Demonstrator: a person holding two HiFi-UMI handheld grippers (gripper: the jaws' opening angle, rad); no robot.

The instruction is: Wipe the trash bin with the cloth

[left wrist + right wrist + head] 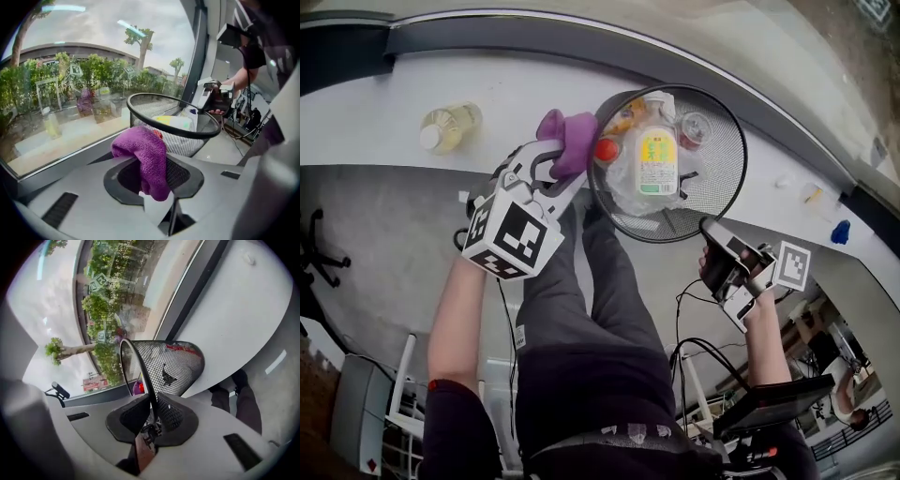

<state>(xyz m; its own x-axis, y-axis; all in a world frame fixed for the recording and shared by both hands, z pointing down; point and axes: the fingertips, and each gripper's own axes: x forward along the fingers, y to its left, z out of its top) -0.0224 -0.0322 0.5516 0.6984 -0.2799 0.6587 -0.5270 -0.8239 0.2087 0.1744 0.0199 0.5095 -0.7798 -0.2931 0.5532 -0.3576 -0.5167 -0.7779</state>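
1. The left tongs (151, 180) are clenched on the purple cloth (144, 157), which bunches up out of the jaws and droops over their tips
2. The right tongs (151, 420) are clamped on the wire rim of the trash bin (176, 366), with the rim running between both jaws, so the bin is held steady
3. Just ahead of the left tongs, the cloth looks to touch the bin's outer mesh by the rim, on the side across from the right tongs; I judge the wiping to be at an early stage, and the mesh shows nothing of what is already clean
4. Beyond the cloth, inside the bin, lie a labelled bottle (657, 159) and some wrappers; the rest of the rim and wall likely still need wiping
5. Farther off, left of the left tongs, a yellow bottle (447, 127) lies on the white ledge (356, 112)
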